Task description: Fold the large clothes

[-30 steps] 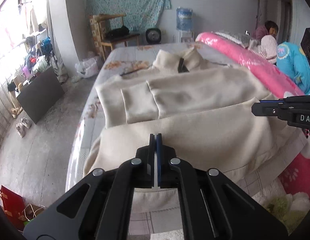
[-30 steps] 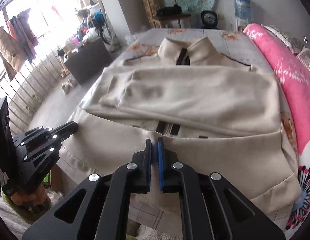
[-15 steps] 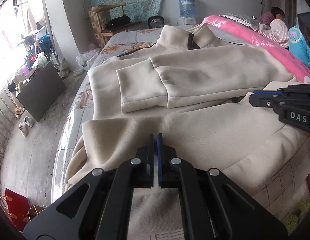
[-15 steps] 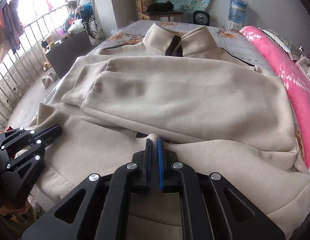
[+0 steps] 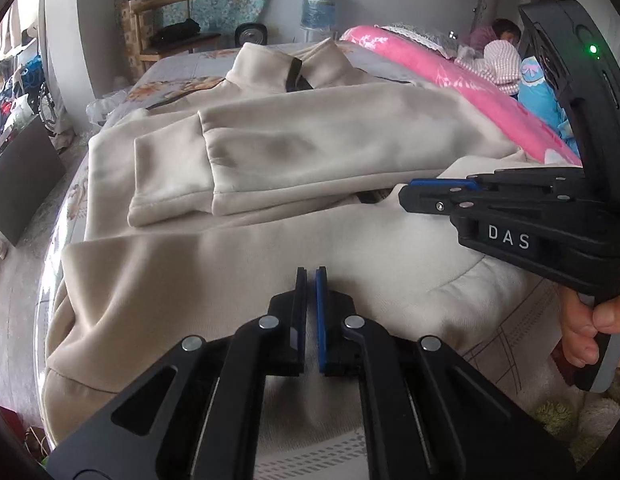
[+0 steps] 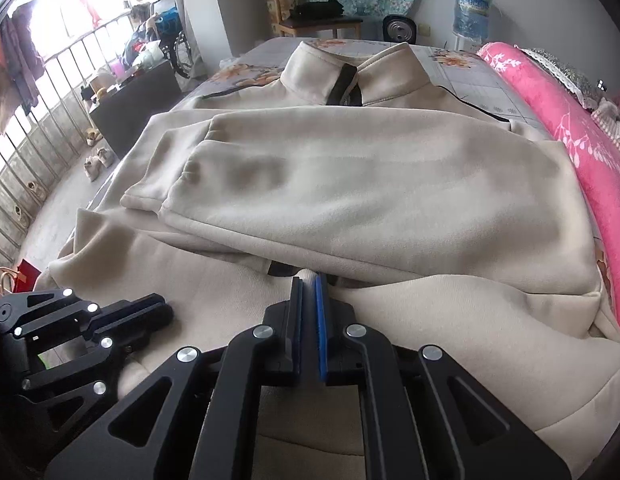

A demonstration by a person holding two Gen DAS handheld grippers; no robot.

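Note:
A large beige sweatshirt [image 5: 310, 152] lies on the bed, collar at the far end, both sleeves folded across its chest; it also shows in the right wrist view [image 6: 390, 184]. Its bottom part is folded up toward the sleeves. My left gripper [image 5: 310, 276] is shut on the hem fabric at the left. My right gripper [image 6: 310, 284] is shut on the hem near the middle, close to the dark zipper end [image 6: 279, 269]. The right gripper also shows in the left wrist view [image 5: 414, 192], and the left gripper in the right wrist view [image 6: 157, 306].
A pink quilt [image 5: 450, 80] runs along the bed's right side, with a person [image 5: 498, 52] lying beyond it. A dark cabinet [image 6: 133, 108], railing and shoes are on the floor to the left. A wooden chair [image 6: 310, 4] and a water bottle [image 6: 472, 12] stand at the far wall.
Both grippers have carried the hem forward over the sweatshirt's lower body toward the folded sleeves and come lower over it. The jaws stayed shut on the fabric.

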